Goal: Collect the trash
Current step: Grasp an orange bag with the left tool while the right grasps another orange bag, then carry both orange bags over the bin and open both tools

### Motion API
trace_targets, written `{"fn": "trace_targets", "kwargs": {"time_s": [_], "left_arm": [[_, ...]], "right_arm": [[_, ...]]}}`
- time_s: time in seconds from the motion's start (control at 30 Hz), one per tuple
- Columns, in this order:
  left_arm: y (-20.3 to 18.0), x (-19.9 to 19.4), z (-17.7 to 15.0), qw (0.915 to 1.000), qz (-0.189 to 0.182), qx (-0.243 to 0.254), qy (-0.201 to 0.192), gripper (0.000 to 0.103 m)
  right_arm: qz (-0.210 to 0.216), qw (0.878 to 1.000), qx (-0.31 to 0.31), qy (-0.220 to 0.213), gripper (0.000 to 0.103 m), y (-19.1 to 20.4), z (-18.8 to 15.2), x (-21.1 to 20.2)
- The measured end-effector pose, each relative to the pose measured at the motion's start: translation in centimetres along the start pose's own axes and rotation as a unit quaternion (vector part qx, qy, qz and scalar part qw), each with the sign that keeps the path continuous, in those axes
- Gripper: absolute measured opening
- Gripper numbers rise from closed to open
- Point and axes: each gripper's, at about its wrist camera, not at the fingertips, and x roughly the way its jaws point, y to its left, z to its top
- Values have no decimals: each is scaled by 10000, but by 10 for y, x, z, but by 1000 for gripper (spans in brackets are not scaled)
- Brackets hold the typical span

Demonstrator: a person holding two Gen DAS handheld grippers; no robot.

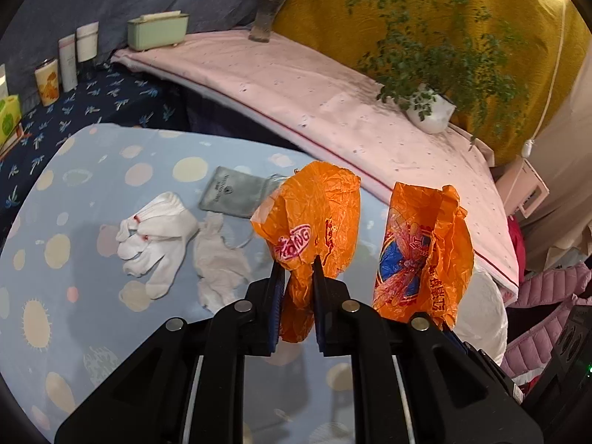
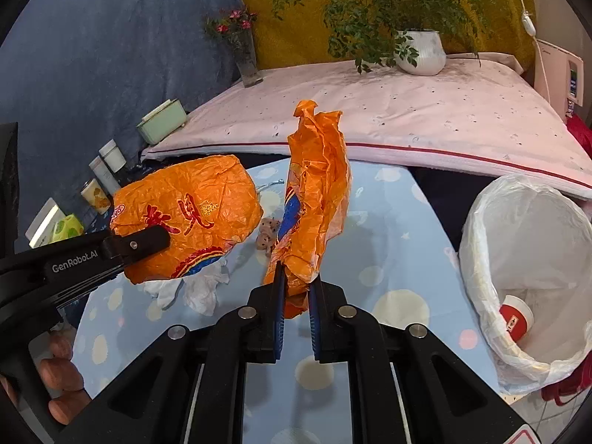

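Black gripper linkages fill the bottom of both wrist views. Between its blue-padded fingers the left gripper (image 1: 299,264) pinches a crumpled orange wrapper (image 1: 314,218), clamped at the wrapper's lower part so that most of it stands up above the fingertips, clear of the bench (image 1: 92,296) with its pale blue dotted cloth. The right gripper (image 2: 298,272) grips a second orange wrapper (image 2: 318,192) the same way, low down, with the wrapper rising tall and narrow above the pads.

Both grippers point forward over the bench, side by side and level with one another. From the right wrist camera the left gripper (image 2: 122,248) reaches in from the left edge, its side bearing the words GenRobot.AI, with the person's left hand (image 2: 63,377) curled around the handle below; its wrapper (image 2: 185,218) hangs near the second one but not touching it.

On the cloth beyond the fingers lie white gloves (image 1: 155,236), a crumpled white tissue (image 1: 218,262) and a grey pouch (image 1: 231,192). At the bench's right edge stands a bin with a white liner (image 2: 525,259), open at the top; a red-and-white cup (image 2: 516,318) lies inside it. Behind the bench runs a pink-covered shelf (image 2: 407,125) carrying a potted plant (image 2: 421,51), a vase of flowers (image 2: 246,55) and a pale green box (image 2: 162,122).
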Motion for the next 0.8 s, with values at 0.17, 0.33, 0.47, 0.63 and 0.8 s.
{"fn": "trace_targets", "kwargs": {"time_s": [0.17, 0.33, 0.47, 0.63, 0.8], "left_arm": [[-30, -11, -6, 9996, -119, 235, -60, 14], [-66, -15, -16, 9983, -260, 510, -46, 14], [-95, -14, -24, 9965, -379, 745, -1, 14], [-135, -9, -38, 9930, -543, 1047, 100, 14], [-173, 0, -52, 9880, -682, 1362, 240, 14]], "right_arm": [[-93, 9997, 155, -179, 11, -21, 3, -23], [-200, 9987, 322, -329, 11, -47, 2, -44], [-312, 9974, 475, -435, 11, -71, 1, -59], [-510, 9946, 732, -540, 11, -107, -4, -76], [-707, 9902, 1040, -611, 11, -144, -11, -89]]}}
